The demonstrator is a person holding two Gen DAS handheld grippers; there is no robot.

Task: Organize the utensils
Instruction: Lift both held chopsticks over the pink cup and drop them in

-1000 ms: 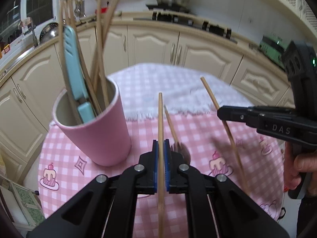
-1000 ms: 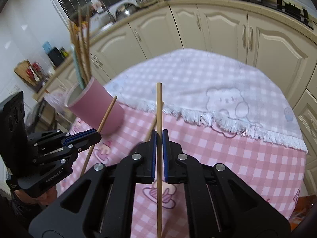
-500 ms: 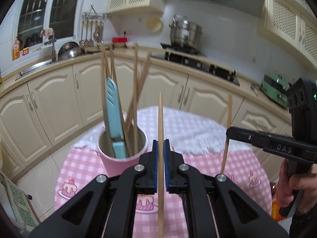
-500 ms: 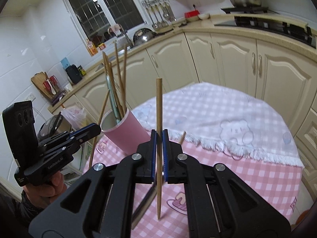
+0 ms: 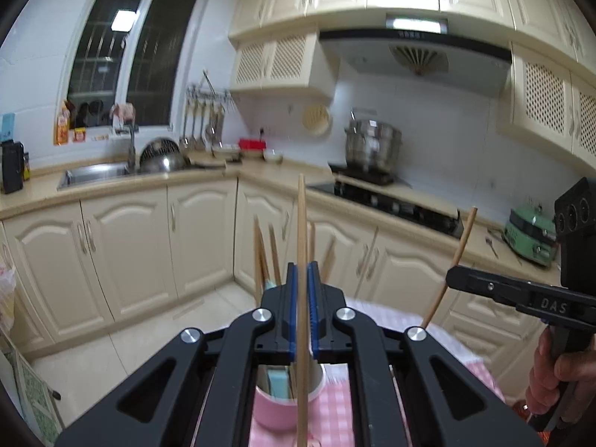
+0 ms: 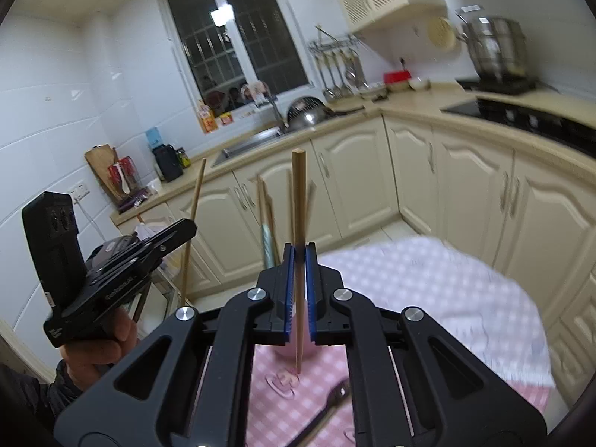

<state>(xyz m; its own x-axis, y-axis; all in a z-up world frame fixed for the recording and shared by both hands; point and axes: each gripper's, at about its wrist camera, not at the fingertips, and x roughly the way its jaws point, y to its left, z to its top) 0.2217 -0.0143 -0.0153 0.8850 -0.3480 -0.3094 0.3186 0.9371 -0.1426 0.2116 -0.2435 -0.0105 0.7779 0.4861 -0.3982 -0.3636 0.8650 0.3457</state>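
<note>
Between the blue pads of the left gripper [image 5: 302,275] stands a wooden chopstick [image 5: 301,246], upright, pinched tight with no gap showing at either side. Below it, near the bottom of the left wrist view, sits the pink cup [image 5: 283,408] on the pink checked tablecloth [image 5: 335,417]; the chopstick's lower part runs down in front of the cup's mouth. Inside the cup are a light blue utensil [image 5: 278,381] and several more chopsticks [image 5: 260,249], whose tips rise behind the gripper.

To the right, the right gripper [image 6: 299,257] is closed on a second chopstick [image 6: 298,201], also held upright, its lower tip hanging just above the tablecloth [image 6: 428,279]. In the right wrist view the pink cup [image 6: 294,324] is mostly hidden behind the fingers. A dark fork [image 6: 327,409] lies on the cloth nearer the camera, blurred.

Farther off, cream cabinets [image 5: 123,246] line the kitchen, with a sink [image 5: 93,173] at left, a steel pot [image 5: 372,145] on the stove and a green appliance [image 5: 530,238] at far right.
</note>
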